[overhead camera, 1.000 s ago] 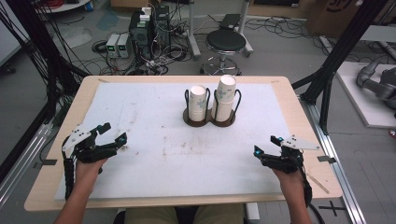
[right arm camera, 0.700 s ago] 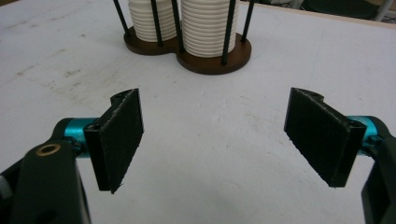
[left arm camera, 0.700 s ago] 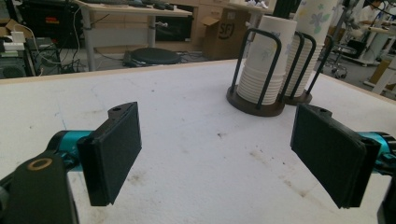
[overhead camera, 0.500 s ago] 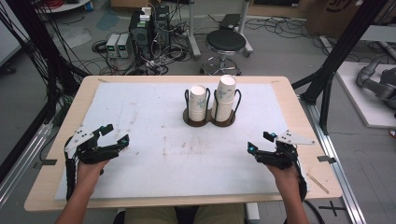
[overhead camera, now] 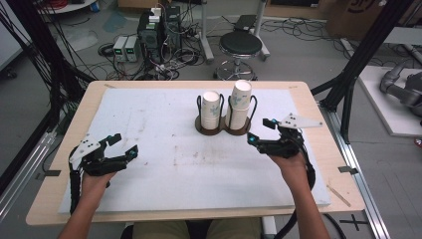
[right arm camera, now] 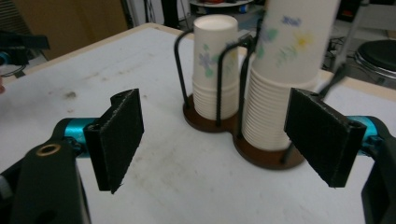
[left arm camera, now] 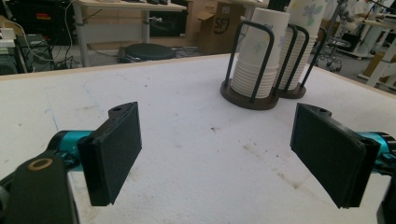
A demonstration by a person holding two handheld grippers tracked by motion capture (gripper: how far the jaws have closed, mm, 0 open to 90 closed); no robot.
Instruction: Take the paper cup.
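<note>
Grippers spread near the cup holder

Cup stacks stand upright in the dark wire holder (overhead camera: 223, 127) at the desk's (overhead camera: 149, 89) far centre: I see a shorter stack (overhead camera: 211, 109) and a taller stack (overhead camera: 239, 104). My right gripper (overhead camera: 260, 131) hovers just beside the taller stack, fingers released, grasping nothing. My left gripper (overhead camera: 124, 145) sits well apart at the near left, fingers likewise released.

A wooden table (overhead camera: 318, 124) carries a white foam sheet (overhead camera: 164, 129) that covers almost all its top. On the sheet, near the far edge, stands a dark cup holder (overhead camera: 224, 128) with 2 stacks of paper cups (overhead camera: 238, 104).
</note>
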